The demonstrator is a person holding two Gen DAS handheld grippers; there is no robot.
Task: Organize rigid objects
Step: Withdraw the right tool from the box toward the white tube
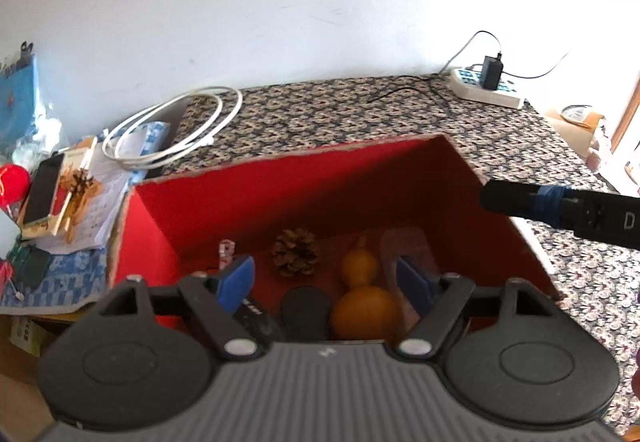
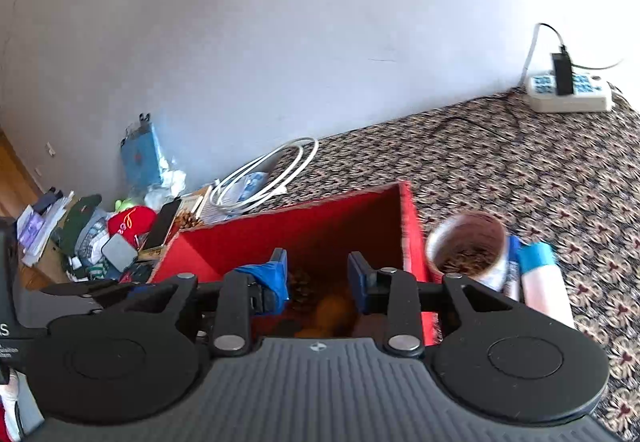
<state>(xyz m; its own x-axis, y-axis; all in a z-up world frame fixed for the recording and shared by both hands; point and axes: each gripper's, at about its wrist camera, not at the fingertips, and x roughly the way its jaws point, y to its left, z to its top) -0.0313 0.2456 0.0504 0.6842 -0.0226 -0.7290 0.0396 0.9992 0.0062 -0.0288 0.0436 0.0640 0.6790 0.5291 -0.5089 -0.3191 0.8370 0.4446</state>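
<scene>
A patterned cloth covers the counter (image 1: 360, 110) against a white wall, with a power strip (image 2: 568, 94) at the back. A red box (image 1: 280, 194) stands open on it, holding a pine cone (image 1: 295, 252), an orange gourd (image 1: 362, 296) and a black round piece (image 1: 305, 312). The left tongs (image 1: 326, 282) and right tongs (image 2: 318, 278) hover released and empty above the box. A cup (image 2: 468, 246) stands just beside its right wall.
</scene>
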